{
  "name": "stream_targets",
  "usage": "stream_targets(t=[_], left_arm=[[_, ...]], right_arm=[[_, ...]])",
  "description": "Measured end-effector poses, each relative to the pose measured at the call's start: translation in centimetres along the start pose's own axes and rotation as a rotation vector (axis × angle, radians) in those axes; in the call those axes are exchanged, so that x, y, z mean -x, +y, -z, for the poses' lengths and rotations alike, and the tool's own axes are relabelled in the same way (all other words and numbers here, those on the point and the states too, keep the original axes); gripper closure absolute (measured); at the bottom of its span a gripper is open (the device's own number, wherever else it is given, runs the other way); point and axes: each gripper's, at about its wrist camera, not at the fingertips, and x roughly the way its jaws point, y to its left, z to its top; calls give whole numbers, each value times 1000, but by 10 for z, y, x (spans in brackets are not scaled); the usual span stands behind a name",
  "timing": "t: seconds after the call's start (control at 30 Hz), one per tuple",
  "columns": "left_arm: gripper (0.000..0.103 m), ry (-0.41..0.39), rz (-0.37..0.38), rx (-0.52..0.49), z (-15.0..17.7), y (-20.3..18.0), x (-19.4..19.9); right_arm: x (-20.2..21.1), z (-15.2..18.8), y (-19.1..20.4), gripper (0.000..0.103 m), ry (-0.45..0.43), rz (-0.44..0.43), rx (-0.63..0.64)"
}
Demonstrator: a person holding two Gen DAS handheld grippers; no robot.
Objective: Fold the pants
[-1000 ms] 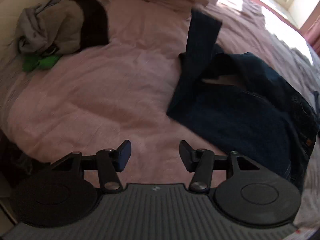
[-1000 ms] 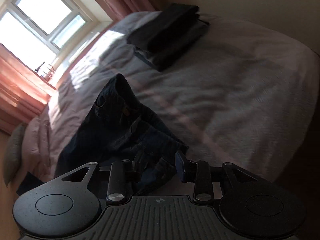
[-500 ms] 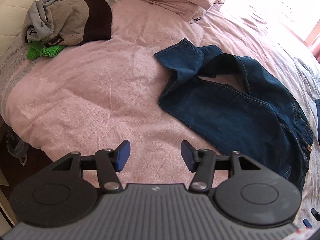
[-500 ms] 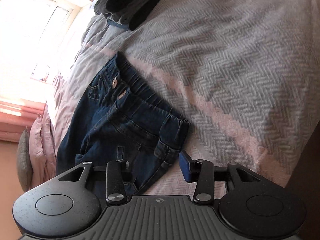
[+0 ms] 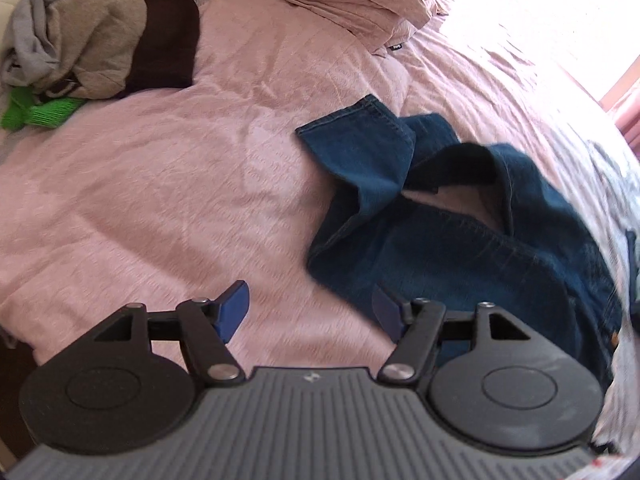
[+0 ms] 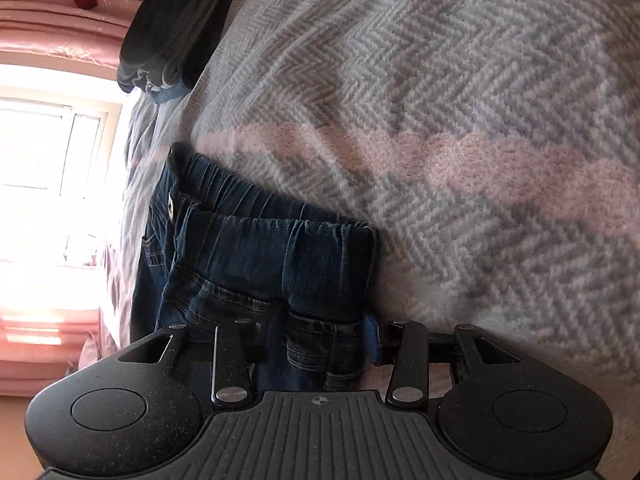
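A pink bedspread (image 5: 168,184) fills the left wrist view, and the jeans (image 5: 460,240) lie crumpled on it from 12 to 4 o'clock of centre, one leg hem flipped up toward 12 o'clock. A heap of grey and brown clothes (image 5: 92,40) sits far off at 10 o'clock. This looks like the laying-out step, before any fold. The right gripper (image 6: 316,340) has the waistband bunched between its jaws, which are closing on the denim at 6 o'clock in its view; whether the pads already pinch I cannot tell. The left gripper (image 5: 310,308) hangs over bare bedspread, jaws opening and empty. Next it probably needs to reach toward 1 o'clock for the leg and pull it straight.
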Motion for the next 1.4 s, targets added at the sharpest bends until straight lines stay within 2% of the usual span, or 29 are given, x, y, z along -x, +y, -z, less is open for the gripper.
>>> stream_targets(t=[0.03,0.1,0.2,0.33,0.4,0.43,0.47,0.53,0.6,0.67,0.77,0.83,0.87,0.9,0.93,0.97,1.0,1.03,1.07,1.13,1.23,1.4], left_arm=[[38,1,25,20,-8,2,-10],[33,8,86,69,-28,8,-36],[33,30,137,184,-53,20,-82],[33,86,194,336,-73,33,-146],[38,102,218,419,-77,37,-169],[60,100,216,436,-79,38,-175],[97,80,205,443,-83,39,-176],[103,14,194,438,-91,47,-164],[103,-120,169,376,-104,62,-128],[103,-205,115,353,-113,88,-88],[103,-243,57,335,-103,132,-35],[103,-261,-2,261,-80,143,-8],[103,-278,-58,226,-64,146,1],[103,-267,-108,216,-50,150,3],[97,-225,-143,226,-37,156,-3],[82,-157,-165,253,-22,165,-14],[79,-94,-204,275,-9,171,-27],[80,-45,-255,291,1,174,-37],[80,-22,-274,302,10,174,-43],[80,-47,-221,321,21,168,-40],[76,-74,-125,292,15,143,-34],[66,-106,-33,169,-23,87,-53]], right_arm=[[2,2,0,70,-10,6,5],[7,3,-5,70,-20,-9,0],[11,4,-7,70,-30,-10,-19],[8,11,-3,68,-72,15,-40],[8,16,0,69,-95,25,-39],[9,16,2,74,-97,38,-33],[10,16,7,82,-93,58,-12],[17,12,22,87,-84,79,61],[32,7,39,88,-77,68,125],[53,0,53,89,-66,26,176],[79,-10,71,90,-47,-4,249],[92,-14,75,90,-37,-2,271],[100,-16,73,90,-36,6,281],[104,-18,71,90,-46,29,294],[107,-21,65,90,-56,57,298],[107,-24,57,90,-56,76,284],[102,-28,45,89,-14,102,256],[95,-30,37,89,33,157,245],[91,-29,33,88,66,237,254],[91,-28,33,87,56,361,287],[99,-35,37,76,11,431,309],[104,-46,51,72,-70,361,243]])
